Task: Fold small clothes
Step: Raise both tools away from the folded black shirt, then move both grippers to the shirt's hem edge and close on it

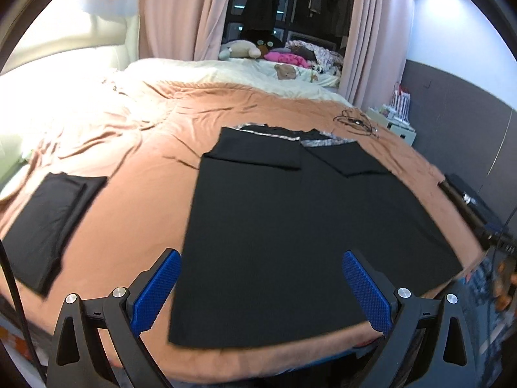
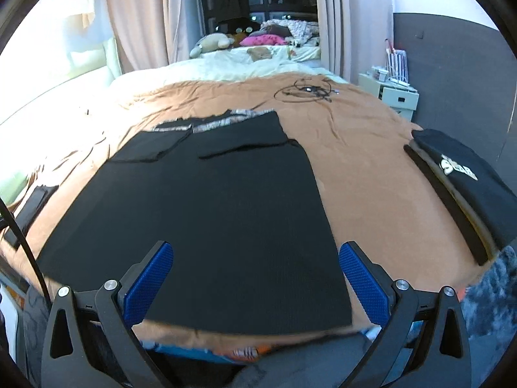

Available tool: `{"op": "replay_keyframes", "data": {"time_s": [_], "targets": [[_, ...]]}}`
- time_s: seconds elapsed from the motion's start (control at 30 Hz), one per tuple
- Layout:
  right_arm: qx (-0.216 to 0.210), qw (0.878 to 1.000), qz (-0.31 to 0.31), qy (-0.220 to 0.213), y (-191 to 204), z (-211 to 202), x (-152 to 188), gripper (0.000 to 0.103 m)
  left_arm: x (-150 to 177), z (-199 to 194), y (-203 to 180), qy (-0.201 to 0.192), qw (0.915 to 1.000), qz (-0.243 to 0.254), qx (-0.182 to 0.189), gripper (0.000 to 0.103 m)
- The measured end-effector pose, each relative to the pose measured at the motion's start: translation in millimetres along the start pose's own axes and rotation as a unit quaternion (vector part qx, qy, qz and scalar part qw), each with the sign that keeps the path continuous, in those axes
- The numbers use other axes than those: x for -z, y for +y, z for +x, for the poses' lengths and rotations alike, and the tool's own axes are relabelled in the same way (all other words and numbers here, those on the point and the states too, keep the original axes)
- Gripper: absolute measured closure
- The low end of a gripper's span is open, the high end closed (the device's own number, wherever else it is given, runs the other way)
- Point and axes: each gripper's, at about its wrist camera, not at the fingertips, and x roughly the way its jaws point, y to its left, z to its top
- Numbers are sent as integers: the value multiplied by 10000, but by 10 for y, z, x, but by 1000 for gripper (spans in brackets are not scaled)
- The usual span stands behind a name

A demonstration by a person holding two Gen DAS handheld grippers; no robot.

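Observation:
A black T-shirt [image 1: 290, 226] lies flat on the orange bedsheet [image 1: 129, 168], both sleeves folded inward over its body, collar end far. It also shows in the right wrist view [image 2: 210, 220]. My left gripper [image 1: 261, 287] is open and empty, hovering above the shirt's near hem. My right gripper [image 2: 255, 281] is open and empty, also above the near hem. A folded black garment [image 1: 48, 223] lies at the left of the bed.
A black garment with a white print [image 2: 465, 174] lies at the bed's right edge. A coil of black cable [image 2: 303, 92] lies on the sheet beyond the shirt. A white nightstand [image 2: 394, 93] stands at the right. Soft toys and bedding lie at the far end.

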Motion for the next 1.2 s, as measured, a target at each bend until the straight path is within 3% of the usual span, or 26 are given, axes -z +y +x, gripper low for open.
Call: {"op": "replay_keyframes", "data": {"time_s": [0.27,0.47,0.57,0.83,0.93,1.0,1.07,1.2], "targets": [[-391,9986,-136,318,-114,-212,212,0,397,-292,204,66,10000,-44,28,0],[-282,9994,114,156,-345,-384,302,0,585,-445,413,242,9996,-169,-4,0],[-479,9986,215,115,-414,-410,378,0,668,-537,501,279,9992,-289,-34,0],[-503,9971,550,170,-627,-463,594,0,807,-665,602,190,9982,-554,117,1],[-666,9931,931,258,-802,-377,634,9,839,-640,625,199,9977,-625,176,3],[-750,9901,1139,339,-922,-302,647,24,851,-581,652,278,9971,-682,193,7],[-803,9871,1321,414,-1012,-227,658,30,858,-493,695,387,9959,-779,251,13],[-980,9805,1618,535,-1154,-37,672,36,846,-273,789,576,9926,-1027,297,21]]}}
